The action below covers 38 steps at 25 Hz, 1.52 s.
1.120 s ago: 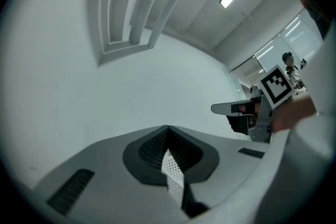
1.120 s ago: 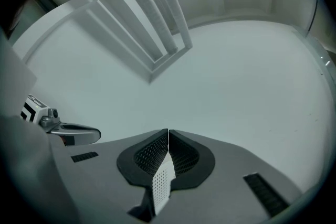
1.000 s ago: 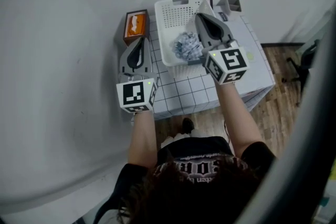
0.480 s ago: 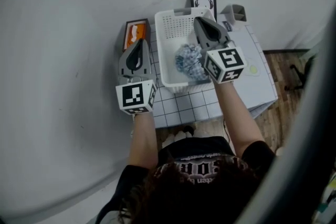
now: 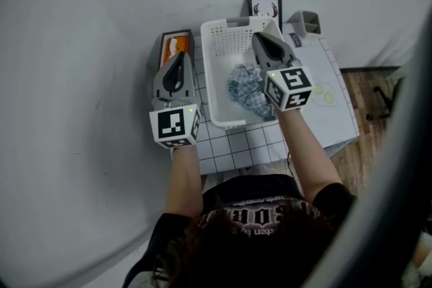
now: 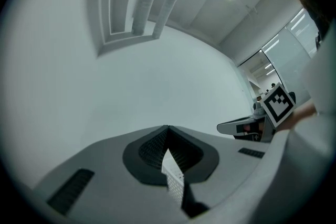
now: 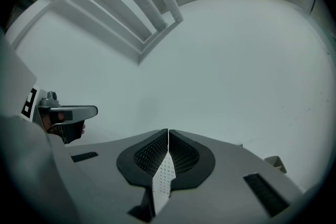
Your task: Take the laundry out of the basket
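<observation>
A white perforated basket (image 5: 219, 50) stands on the table, holding a crumpled blue-and-white piece of laundry (image 5: 244, 85). My left gripper (image 5: 179, 53) hovers just left of the basket, its jaws shut with nothing between them. My right gripper (image 5: 259, 36) hangs over the basket's right side, above the laundry, also shut and empty. In the left gripper view the left gripper (image 6: 167, 127) has its tips touching, with a sliver of the basket (image 6: 174, 181) below them. The right gripper view shows the same for the right gripper (image 7: 168, 131) and the basket (image 7: 161, 178).
An orange box (image 5: 175, 44) lies left of the basket behind my left gripper. A framed picture (image 5: 264, 5) and a grey container (image 5: 308, 21) stand at the back. The table (image 5: 237, 141) has a grid top, and a white mat (image 5: 331, 111) lies at its right. Wooden floor lies beyond.
The table and basket sit lower in the head view as the camera shifted. Both grippers stay shut and have kept nearly the same places beside and over the basket.
</observation>
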Motion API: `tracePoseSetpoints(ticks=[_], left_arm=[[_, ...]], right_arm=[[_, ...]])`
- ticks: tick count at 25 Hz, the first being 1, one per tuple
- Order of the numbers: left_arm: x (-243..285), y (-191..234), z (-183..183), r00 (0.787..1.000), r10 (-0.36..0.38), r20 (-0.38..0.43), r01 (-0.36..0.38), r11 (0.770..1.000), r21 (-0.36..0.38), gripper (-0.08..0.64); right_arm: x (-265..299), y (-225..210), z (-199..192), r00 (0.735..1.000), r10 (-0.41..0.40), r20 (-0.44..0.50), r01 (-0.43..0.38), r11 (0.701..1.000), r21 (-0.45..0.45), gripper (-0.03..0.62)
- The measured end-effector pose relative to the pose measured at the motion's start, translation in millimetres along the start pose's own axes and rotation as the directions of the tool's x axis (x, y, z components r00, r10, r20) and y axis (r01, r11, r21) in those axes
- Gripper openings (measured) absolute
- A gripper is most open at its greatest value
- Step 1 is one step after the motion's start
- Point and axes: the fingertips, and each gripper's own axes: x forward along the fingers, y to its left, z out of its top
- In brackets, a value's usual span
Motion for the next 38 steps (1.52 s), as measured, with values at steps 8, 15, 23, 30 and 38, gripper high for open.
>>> tracePoseSetpoints(ticks=[8,15,23,30,38], left_arm=[[13.3,16.2,-9.5,0.999,-0.046,-0.013,0.046,0.999,-0.015,-0.002],[20.8,22.7,-17.5,0.997,-0.079,-0.013,0.079,0.996,-0.028,-0.002],[29.1,26.6,-19.8,0.994,-0.105,-0.006,0.104,0.994,-0.040,-0.002],[39.1,25.6,-17.5,0.992,-0.126,0.011,0.126,0.991,-0.051,-0.001],[44.8,24.9,-16.5,0.989,-0.147,0.029,0.148,0.987,-0.057,-0.002]], right_arm=[[8.2,-3.5,-38.8,0.991,-0.016,-0.133,0.016,1.000,-0.001,0.029],[12.3,-0.7,-81.6,0.956,0.029,-0.293,-0.028,1.000,0.010,0.031],[9.6,0.3,-112.6,0.911,0.080,-0.405,-0.045,0.994,0.096,0.053],[7.1,-1.5,-141.9,0.845,0.081,-0.529,-0.026,0.993,0.111,0.257],[9.4,-0.3,-168.5,0.760,0.129,-0.638,0.004,0.979,0.203,0.346]])
